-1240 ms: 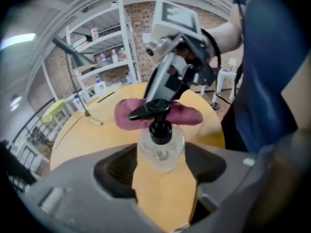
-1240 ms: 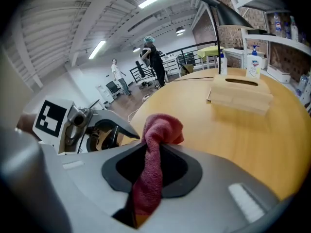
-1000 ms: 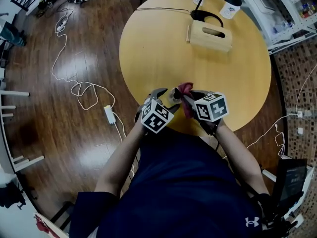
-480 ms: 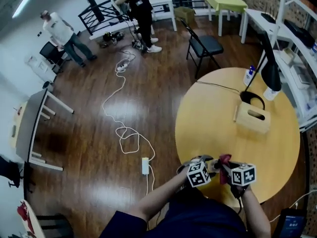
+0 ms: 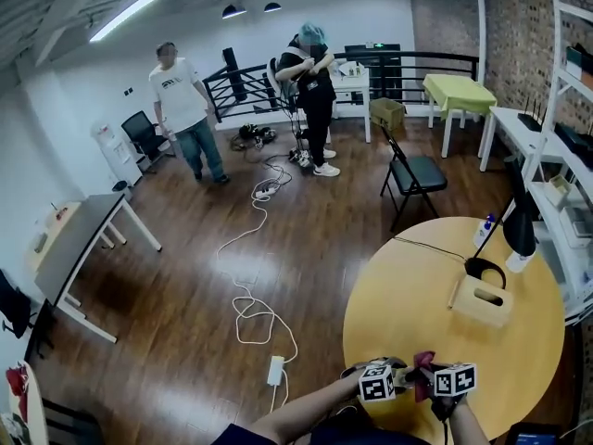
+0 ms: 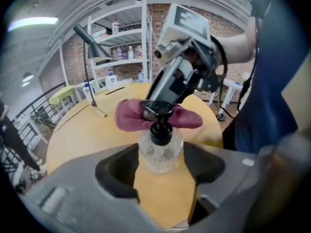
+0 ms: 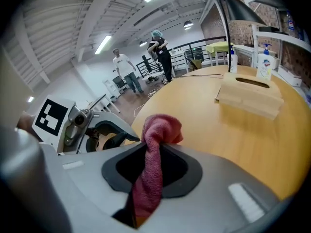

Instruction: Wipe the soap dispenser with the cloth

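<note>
The soap dispenser (image 6: 160, 152), a clear round bottle with a black pump, stands upright between the left gripper's (image 6: 163, 165) jaws, which have just been closing on it. The dark red cloth (image 7: 163, 127), bunched and pinched in the right gripper (image 7: 152, 155), sits just beside the pump head.

Dark wood floor (image 5: 185, 286) with a white cable (image 5: 248, 306) snaking across, brick wall (image 5: 514, 35) at right, black railing (image 5: 417, 61) at the back, ceiling strip light (image 5: 124, 17), black folding chair (image 5: 414, 176), yellow-green table (image 5: 460, 91), round wooden worktop (image 5: 408, 304)
</note>
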A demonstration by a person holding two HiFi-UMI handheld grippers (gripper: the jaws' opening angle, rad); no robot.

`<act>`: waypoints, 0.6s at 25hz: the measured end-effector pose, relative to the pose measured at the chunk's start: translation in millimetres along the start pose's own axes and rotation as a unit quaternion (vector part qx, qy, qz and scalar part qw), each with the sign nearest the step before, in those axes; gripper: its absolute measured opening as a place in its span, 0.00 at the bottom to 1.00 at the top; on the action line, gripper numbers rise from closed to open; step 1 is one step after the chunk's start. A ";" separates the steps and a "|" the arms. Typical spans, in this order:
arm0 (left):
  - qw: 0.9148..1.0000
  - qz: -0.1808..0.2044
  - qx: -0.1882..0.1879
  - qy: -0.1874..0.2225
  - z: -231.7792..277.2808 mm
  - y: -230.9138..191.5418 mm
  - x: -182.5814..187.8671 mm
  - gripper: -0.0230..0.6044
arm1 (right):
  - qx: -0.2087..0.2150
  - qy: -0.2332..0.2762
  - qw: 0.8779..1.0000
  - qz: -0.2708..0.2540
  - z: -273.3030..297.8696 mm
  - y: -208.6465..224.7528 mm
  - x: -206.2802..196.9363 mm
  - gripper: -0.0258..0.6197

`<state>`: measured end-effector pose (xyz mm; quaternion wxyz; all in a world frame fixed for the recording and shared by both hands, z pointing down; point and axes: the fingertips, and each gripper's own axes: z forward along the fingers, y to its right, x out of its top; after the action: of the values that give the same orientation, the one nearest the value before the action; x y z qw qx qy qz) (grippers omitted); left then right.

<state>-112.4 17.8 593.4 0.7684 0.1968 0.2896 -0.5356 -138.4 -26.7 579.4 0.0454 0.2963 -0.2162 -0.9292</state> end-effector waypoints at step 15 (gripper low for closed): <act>1.000 0.002 -0.002 0.009 -6.0 0.4 -3.9 0.49 | 0.005 0.006 1.000 0.011 -14.5 -11.9 -16.3 0.17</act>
<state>-114.4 24.4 591.4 0.7671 0.2009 0.2970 -0.5320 -116.2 -18.0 572.4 0.0554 0.2993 -0.2237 -0.9259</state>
